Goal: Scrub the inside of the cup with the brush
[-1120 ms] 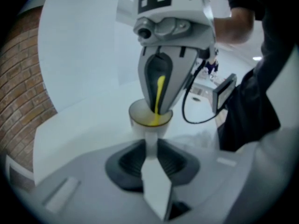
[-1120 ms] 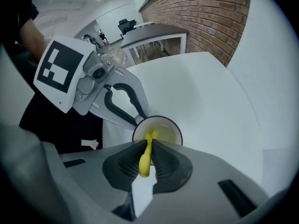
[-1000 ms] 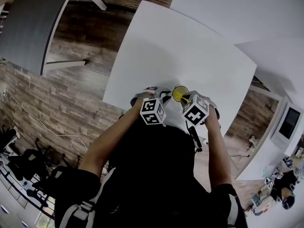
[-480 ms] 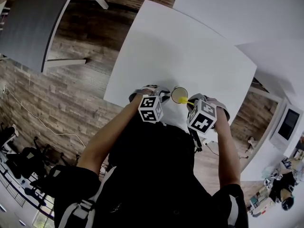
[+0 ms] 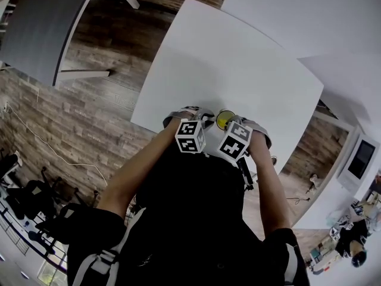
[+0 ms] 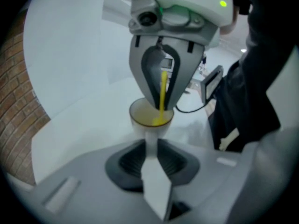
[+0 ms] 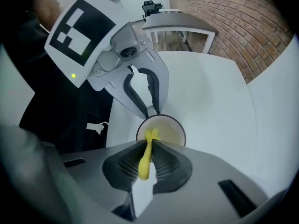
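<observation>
Cup [image 5: 225,118] at near edge of counter [image 5: 238,58], between both claws. Left claw [image 6: 150,157] at cup's 9 o'clock in head view, narrowly parted, pads pinching cup's white side. Right claw [image 7: 148,149] clamped tight on yellow brush [image 7: 145,164]. In right gripper view, cup mouth at 12 o'clock just past claw tips. Brush axis runs 6 to 12, head inside cup. Scrub stroke likely along that line.
</observation>
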